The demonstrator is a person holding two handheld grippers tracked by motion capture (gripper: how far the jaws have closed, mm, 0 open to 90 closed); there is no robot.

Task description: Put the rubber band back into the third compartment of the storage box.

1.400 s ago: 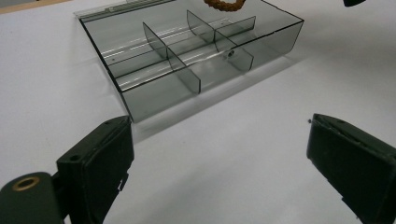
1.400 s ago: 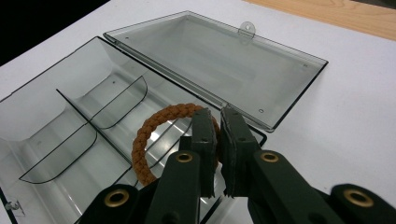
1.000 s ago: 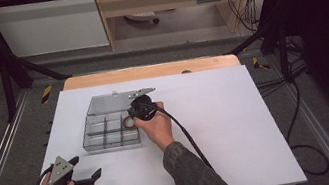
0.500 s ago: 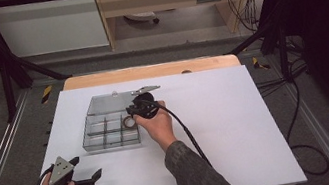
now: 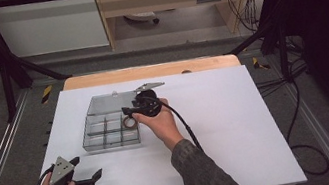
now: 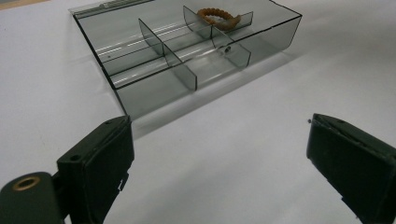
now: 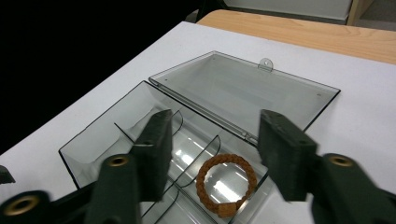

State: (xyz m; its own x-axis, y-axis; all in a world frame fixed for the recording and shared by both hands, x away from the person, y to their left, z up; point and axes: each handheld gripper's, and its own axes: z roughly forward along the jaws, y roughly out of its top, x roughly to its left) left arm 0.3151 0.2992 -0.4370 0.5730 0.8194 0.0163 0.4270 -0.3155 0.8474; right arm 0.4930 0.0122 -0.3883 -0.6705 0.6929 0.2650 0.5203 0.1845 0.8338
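Below the right gripper (image 7: 212, 154), whose jaws have just been opening and stand apart with nothing clamped, the braided brown bracelet (image 7: 226, 183) lies flat in a compartment of the clear organiser box (image 7: 107, 135), likely light, soft and best pinched across its band

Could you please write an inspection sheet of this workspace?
Surface: white table, bare around the box.
Job's things: clear box, lid open flat; brown bracelet lies in a corner compartment.
Clutter: nothing seen.
Grippers: right gripper above the bracelet, jaws just opened, nothing between them; left gripper open, near the table's front edge.
Cables: one trails from each gripper; more on the floor at right.
Surroundings: wooden board, dark frame, cabinets behind.
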